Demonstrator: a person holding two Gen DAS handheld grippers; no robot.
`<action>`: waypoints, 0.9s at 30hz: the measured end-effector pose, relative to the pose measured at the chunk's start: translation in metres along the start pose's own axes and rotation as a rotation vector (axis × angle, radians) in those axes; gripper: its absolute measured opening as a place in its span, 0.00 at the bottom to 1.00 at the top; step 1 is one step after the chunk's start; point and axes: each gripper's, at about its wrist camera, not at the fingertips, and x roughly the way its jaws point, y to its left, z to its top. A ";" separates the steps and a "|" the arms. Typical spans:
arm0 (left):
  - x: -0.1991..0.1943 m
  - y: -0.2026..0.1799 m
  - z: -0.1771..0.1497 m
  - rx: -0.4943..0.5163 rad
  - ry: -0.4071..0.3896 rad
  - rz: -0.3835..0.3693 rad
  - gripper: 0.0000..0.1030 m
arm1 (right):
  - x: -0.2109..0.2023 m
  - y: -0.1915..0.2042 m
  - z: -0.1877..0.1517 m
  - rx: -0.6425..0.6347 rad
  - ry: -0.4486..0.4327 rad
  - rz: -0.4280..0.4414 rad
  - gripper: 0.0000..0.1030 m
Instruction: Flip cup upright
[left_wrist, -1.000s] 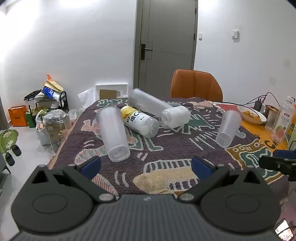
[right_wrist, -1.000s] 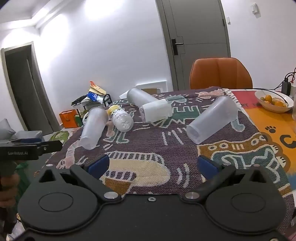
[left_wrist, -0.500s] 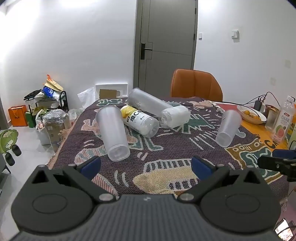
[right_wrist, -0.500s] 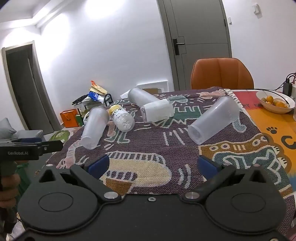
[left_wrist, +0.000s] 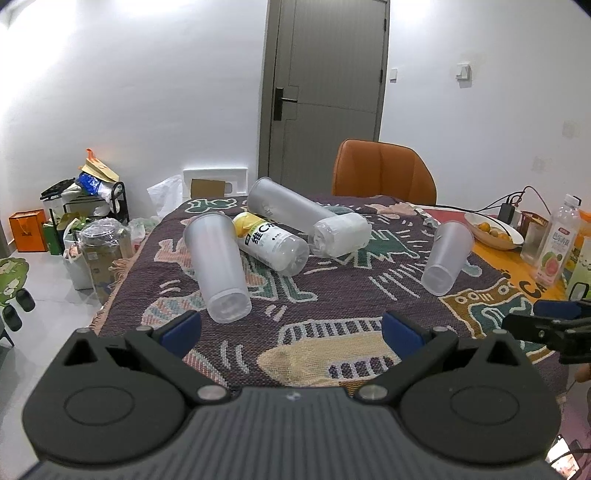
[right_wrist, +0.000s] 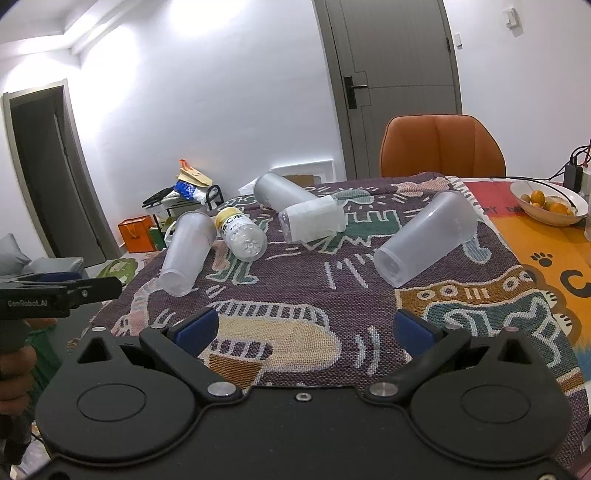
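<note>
Left gripper (left_wrist: 291, 328) at bottom of its frame, fingers wide apart, holding nothing. Right gripper (right_wrist: 304, 328) likewise, fingers spread, nothing between them. Both hover over the near edge of the patterned cloth (right_wrist: 295, 280).

Cup (right_wrist: 424, 238) lies on its side, right of centre in right view, base toward camera. Second cup (left_wrist: 218, 267) lies centre-left in left view, beside a bottle (left_wrist: 273, 243). Fruit bowl (right_wrist: 548, 203) far right.

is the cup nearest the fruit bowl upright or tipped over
Tipped over. The cup lies on its side on the blanket, its narrow base toward the cameras and its wide rim pointing toward the far edge.
</note>
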 end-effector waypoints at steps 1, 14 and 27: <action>0.000 0.000 0.001 0.001 -0.002 0.000 1.00 | 0.000 0.000 0.000 0.000 0.001 0.000 1.00; -0.008 0.003 0.002 -0.002 -0.039 -0.029 1.00 | 0.001 0.003 0.000 -0.008 0.004 0.001 1.00; -0.008 0.003 0.003 0.011 -0.042 -0.042 1.00 | 0.001 0.004 0.000 -0.009 0.003 -0.002 1.00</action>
